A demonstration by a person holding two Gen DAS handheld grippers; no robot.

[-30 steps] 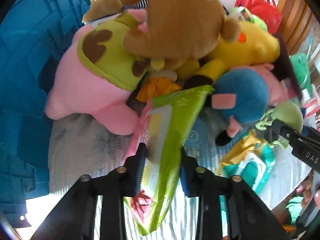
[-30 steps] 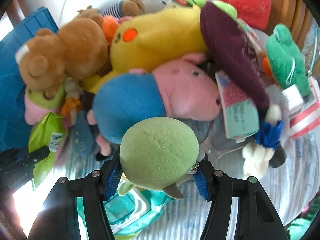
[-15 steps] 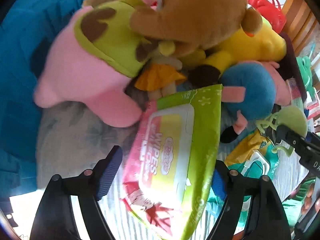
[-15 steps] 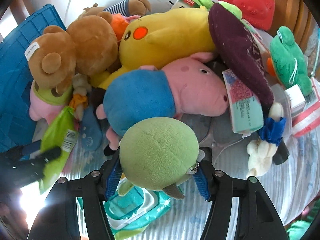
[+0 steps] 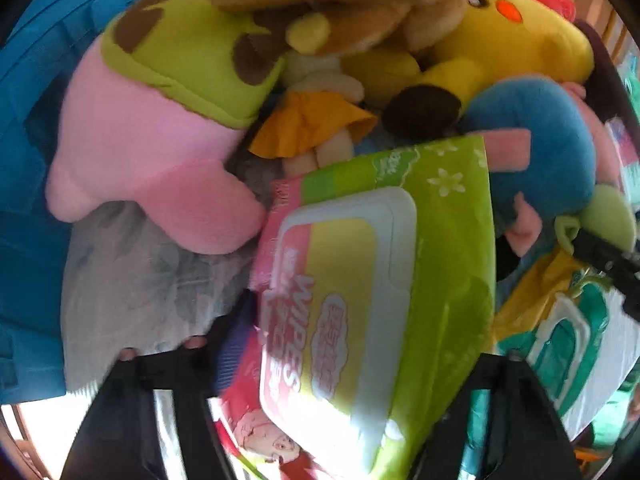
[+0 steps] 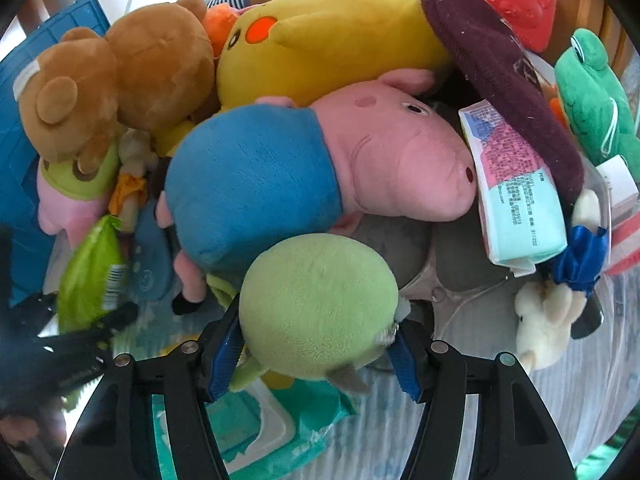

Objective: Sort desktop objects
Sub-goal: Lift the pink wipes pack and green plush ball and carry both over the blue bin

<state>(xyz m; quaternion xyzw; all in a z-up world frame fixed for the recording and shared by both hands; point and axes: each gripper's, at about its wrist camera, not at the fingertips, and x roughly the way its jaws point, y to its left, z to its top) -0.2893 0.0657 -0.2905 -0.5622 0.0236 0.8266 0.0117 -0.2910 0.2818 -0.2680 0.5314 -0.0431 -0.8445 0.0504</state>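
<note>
Right wrist | fingers (image 6: 316, 354) pinch round fuzzy green plush (image 6: 318, 306) | left fingers (image 5: 352, 360) spread around glossy wipes pack (image 5: 376, 300)

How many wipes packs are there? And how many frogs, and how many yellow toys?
Wipes packs: 3 - green pack, teal pack, pink-and-blue pack
Frogs: 1 - frog
Yellow toys: 1 - yellow toy
Total: 5
The red-striped thing at the right edge is too cut off to tell, so it is not counted.

right gripper (image 6: 316, 356) clamping green plush ball (image 6: 318, 306), pig plush (image 6: 320, 168) behind
</note>
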